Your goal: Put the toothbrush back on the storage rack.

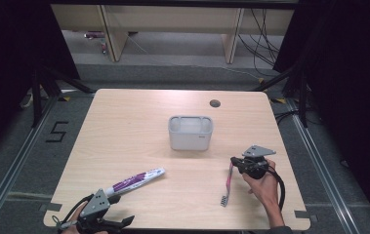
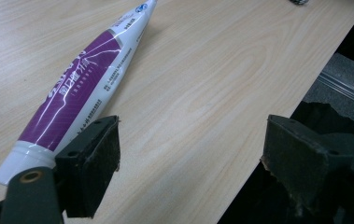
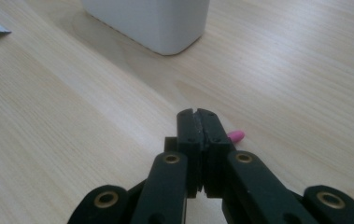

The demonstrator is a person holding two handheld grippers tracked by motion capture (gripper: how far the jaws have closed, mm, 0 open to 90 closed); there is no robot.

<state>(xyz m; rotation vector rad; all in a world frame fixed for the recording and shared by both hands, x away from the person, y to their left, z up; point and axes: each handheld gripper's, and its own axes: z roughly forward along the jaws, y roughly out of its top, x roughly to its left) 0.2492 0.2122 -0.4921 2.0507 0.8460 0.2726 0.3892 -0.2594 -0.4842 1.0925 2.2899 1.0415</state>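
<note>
Right claw [image 3: 197,114] clamped on pink toothbrush [image 1: 229,179]; left claw [image 2: 188,154] apart beside toothpaste tube [image 2: 79,88].

Each black hand-held gripper [image 1: 235,161] has 2 padded jaws, brass-coloured rivets, a grey three-cornered plate, black cable.

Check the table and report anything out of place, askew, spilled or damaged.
Nothing is spilled or broken. The toothpaste tube and the pink toothbrush lie loose on the table, both outside the white holder. The right gripper is shut on the toothbrush handle, whose pink tip pokes out beside the jaws.
</note>
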